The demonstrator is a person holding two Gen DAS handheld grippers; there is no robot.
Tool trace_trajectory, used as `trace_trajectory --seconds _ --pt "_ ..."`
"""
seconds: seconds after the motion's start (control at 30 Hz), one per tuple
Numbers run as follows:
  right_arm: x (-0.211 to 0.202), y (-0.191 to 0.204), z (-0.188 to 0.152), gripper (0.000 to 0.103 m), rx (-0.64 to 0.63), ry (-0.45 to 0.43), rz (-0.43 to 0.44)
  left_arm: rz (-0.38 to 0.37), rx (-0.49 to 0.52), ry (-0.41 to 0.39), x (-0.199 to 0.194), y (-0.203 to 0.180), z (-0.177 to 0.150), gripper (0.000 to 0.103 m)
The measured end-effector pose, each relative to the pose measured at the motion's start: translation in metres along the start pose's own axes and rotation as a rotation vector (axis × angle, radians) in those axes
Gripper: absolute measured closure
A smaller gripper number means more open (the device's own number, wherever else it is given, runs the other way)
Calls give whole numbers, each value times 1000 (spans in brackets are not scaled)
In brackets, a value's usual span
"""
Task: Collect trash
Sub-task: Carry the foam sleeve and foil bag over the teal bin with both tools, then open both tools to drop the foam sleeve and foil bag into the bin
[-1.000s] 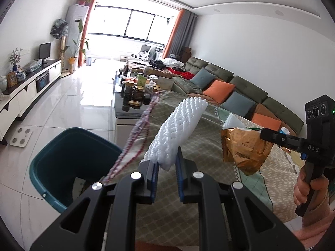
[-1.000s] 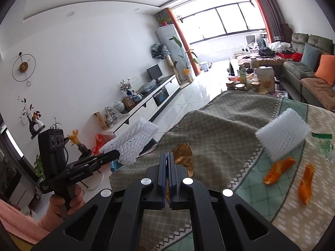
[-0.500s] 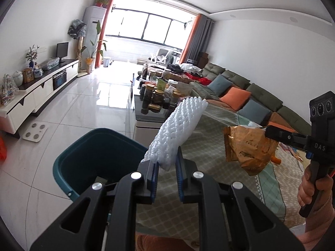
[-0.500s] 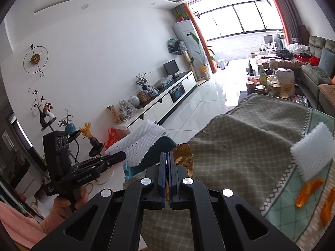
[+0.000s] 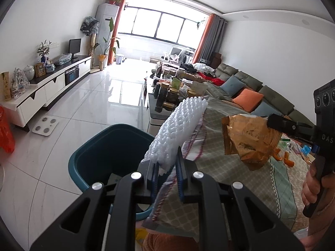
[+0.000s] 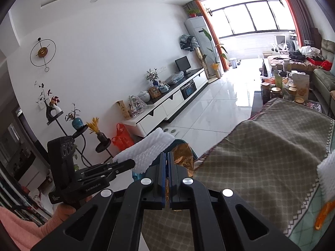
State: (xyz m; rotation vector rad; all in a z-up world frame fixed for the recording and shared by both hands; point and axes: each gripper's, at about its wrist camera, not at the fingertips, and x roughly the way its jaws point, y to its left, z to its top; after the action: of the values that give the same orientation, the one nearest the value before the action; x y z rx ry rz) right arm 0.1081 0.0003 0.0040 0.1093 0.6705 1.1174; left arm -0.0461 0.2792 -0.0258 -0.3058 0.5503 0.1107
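Living room, daylit: glossy white tile floor (image 5: 88, 108); full-width window (image 5: 165, 28) at 12 o'clock in the left wrist view, flanked by orange curtains; low white TV cabinet (image 5: 48, 87) at 9 o'clock bearing a small monitor, jars and plants; grey-green sofa (image 5: 259, 96) with orange and blue cushions at 2 o'clock; dark coffee table (image 5: 167, 98) crowded with jars at centre. Work surface: table covered by an olive lattice-patterned cloth (image 5: 230, 179) with a fringed edge, filling the 4 o'clock quarter; orange scraps (image 5: 287, 159) lay on it near 3 o'clock. Teal bin (image 5: 108, 152) stood on the floor just beside the table edge, at 7 o'clock, with some paper inside. Left gripper (image 5: 166, 167): jaws narrowly parted, clamped on the lower end of a white foam net sleeve (image 5: 178, 129), which stood up over the bin's near rim. Right gripper (image 6: 166, 167): jaws clenched tight on a crumpled gold snack wrapper (image 5: 249, 138), held in the air above the cloth near the table edge, just beside the sleeve. A second white foam piece (image 6: 327, 173) lay on the cloth at 3 o'clock in the right wrist view.
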Motion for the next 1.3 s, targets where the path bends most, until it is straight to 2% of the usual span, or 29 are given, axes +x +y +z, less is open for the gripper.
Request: trace_trajectory --seconds 0.9,1.3 --pt "60 17 15 101 -24 62 19 86 -59 48 20 43 -6 87" --pt "76 21 17 101 -22 78 18 105 -73 64 30 45 -6 87"
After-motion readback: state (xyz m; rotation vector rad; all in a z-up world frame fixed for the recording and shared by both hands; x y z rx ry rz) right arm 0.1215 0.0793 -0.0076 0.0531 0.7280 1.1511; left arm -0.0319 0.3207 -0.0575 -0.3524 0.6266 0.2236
